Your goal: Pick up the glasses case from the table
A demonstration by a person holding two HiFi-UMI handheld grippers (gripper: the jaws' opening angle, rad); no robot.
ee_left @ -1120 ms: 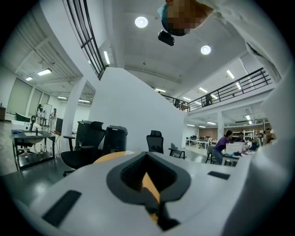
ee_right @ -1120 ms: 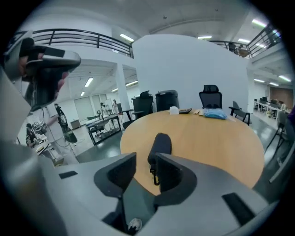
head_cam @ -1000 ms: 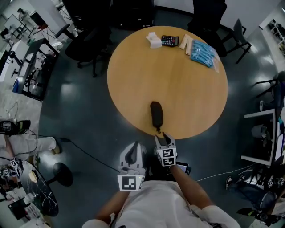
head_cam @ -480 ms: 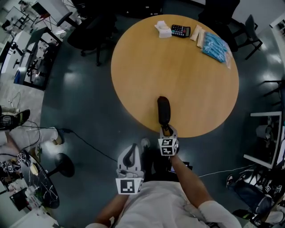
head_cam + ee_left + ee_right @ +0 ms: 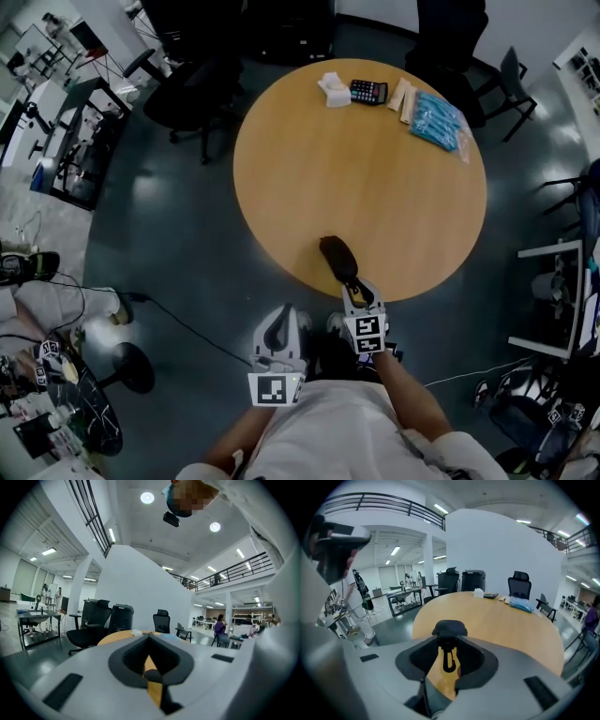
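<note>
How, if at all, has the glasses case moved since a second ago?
Yes. The glasses case turned on the table: its far end swung left.

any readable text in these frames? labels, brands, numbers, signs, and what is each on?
No text can be read in any view.
calculator: keys and display too small to read.
blue packet: print, if any, too small to tell.
marker cubes: black-and-white square patterns only, no letters or digits.
glasses case: plain dark, no label visible.
</note>
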